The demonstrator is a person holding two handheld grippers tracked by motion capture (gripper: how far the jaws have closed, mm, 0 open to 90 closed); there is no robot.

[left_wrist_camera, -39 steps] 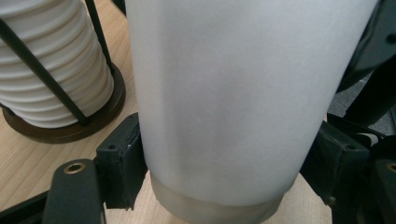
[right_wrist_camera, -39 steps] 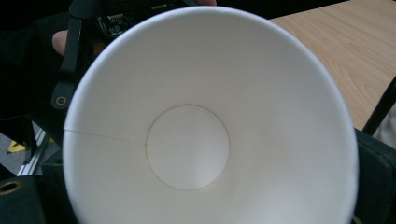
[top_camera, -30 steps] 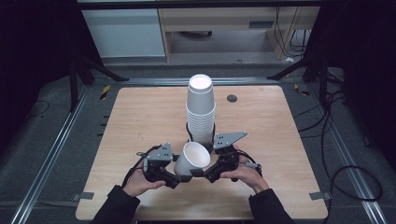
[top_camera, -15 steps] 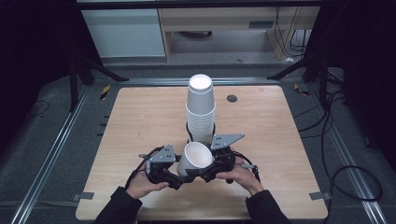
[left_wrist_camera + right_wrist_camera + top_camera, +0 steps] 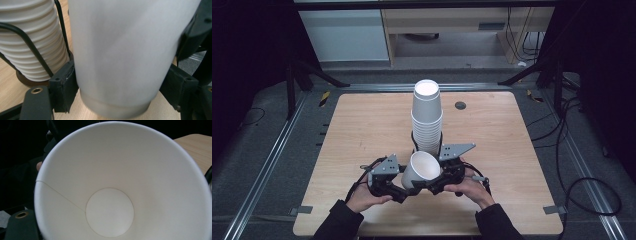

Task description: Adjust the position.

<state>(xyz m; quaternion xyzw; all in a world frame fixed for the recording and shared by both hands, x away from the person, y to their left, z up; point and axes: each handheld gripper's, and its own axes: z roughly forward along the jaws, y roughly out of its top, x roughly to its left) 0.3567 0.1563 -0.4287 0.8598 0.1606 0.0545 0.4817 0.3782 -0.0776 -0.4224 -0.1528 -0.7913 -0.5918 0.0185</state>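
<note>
A single white paper cup [image 5: 422, 170] lies tilted above the table's front middle, mouth turned up and to the right. My left gripper [image 5: 403, 188] is shut on it: in the left gripper view both black pads [image 5: 62, 87] press the cup [image 5: 120, 55] just above its base. My right gripper [image 5: 441, 179] sits right at the cup's rim. Its view looks straight into the cup [image 5: 110, 195], so its jaws are mostly hidden. Just behind stands a tall stack of white cups [image 5: 427, 120], seen close up [image 5: 32, 37] in the left gripper view.
The stack stands in a black wire holder [image 5: 27, 42] on a round dark base, on the light wooden table [image 5: 362, 125]. A small dark disc [image 5: 460, 105] lies at the back right. Metal rails and cables run along the floor on both sides.
Both grippers and the cup have shifted very slightly toward the stack, and the cup's mouth has turned a little more upward. The hold is the same.
</note>
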